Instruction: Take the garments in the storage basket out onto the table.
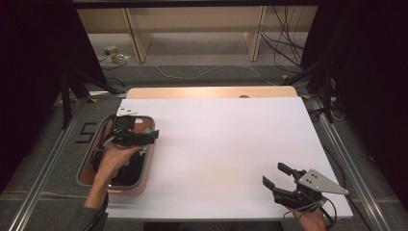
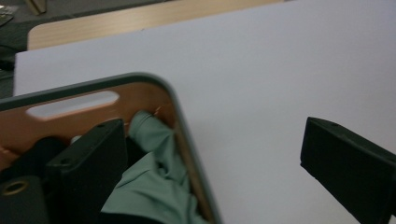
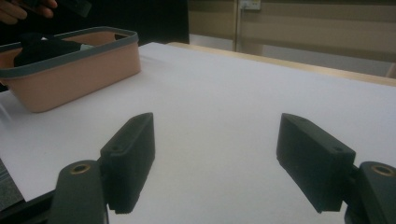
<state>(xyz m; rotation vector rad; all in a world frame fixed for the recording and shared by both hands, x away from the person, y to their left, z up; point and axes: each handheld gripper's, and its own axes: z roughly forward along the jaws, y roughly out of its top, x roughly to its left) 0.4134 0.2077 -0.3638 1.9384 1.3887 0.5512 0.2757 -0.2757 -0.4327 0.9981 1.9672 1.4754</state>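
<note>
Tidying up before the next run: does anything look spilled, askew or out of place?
Nothing stands out. The clothes, a green garment among them, lie bunched inside the basket at the table's left edge; nothing has spilled.

Your left gripper's [image 2: 212,158] matt black plastic jaws straddle the peach plastic basket's smooth, grey-rimmed wall [image 2: 187,135]. Beside the inner jaw: soft, creased pale-green cloth [image 2: 154,182]. Under your right gripper [image 3: 217,161], a matt smooth white tabletop [image 3: 224,98].

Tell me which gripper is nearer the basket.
Left. The left gripper hangs over the basket, one jaw above the clothes inside, the other past the rim. The right gripper sits far off at the table's near right corner.
</note>
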